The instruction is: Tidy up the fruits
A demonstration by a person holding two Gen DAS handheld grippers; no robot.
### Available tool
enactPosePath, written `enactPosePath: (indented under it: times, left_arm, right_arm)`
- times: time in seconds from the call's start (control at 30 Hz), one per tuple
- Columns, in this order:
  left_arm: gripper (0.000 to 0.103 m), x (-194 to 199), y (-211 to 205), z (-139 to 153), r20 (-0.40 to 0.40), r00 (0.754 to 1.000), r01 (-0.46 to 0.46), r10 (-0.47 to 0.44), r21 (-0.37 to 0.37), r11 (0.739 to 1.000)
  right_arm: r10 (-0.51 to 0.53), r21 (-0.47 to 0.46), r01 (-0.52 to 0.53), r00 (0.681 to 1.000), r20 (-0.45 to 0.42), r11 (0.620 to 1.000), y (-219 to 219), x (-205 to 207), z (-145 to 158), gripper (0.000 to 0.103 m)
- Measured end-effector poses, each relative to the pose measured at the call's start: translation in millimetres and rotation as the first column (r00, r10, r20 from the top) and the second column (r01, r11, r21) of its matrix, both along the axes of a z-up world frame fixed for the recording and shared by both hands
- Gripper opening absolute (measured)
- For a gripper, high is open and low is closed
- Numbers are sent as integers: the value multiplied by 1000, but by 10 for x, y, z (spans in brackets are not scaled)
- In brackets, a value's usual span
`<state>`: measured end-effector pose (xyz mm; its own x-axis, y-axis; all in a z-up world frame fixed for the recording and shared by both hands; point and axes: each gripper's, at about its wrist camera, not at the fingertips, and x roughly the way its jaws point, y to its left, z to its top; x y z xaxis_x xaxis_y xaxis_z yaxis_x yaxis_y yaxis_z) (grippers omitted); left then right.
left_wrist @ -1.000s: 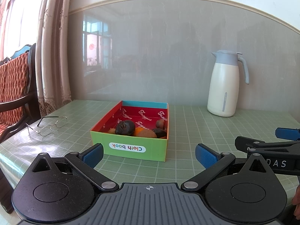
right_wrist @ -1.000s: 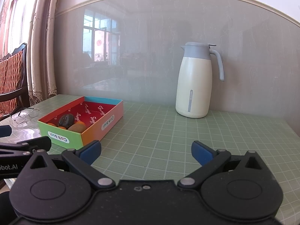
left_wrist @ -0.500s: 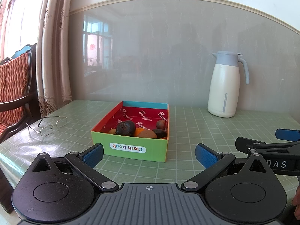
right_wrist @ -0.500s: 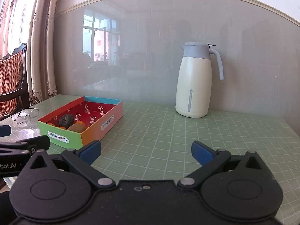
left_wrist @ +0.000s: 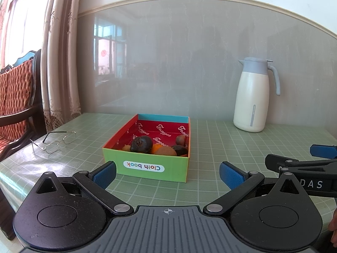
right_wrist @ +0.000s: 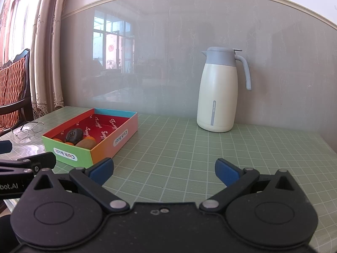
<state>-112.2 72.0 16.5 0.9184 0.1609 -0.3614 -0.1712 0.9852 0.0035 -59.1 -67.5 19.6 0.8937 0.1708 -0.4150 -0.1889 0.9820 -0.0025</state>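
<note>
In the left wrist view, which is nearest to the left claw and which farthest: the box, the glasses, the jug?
1. Box, straight ahead of the left claw.
2. Glasses, further back on the left.
3. Jug, far right, by the wall.

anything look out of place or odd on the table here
A pair of wire-rimmed glasses lies near the table's left edge, unrelated to fruit sorting. The fruits sit bunched at the near end of the colourful box. Nothing spilled or damaged.
</note>
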Motion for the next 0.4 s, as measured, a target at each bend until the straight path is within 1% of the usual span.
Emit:
enactPosePath:
  times: [0.17,0.23,0.33,0.4]
  left_arm:
    - [103,-22,4,12,12,1000,-15,15,-3,1000]
    - [103,-27,13,14,17,1000,9,-9,-12,1000]
    - [103,-20,-6,16,13,1000,15,-15,-4,1000]
    - [103,-11,-5,19,8,1000,0,0,-6,1000]
  right_arm:
    - [0,0,0,1000,-1,1000,-1,-2,3,103]
    - [-1,0,1,1000,-3,1000,-1,-1,6,103]
    - [-2,0,2,1000,-4,1000,-1,-2,10,103]
    - [-1,0,1,1000,-3,1000,-2,-10,15,103]
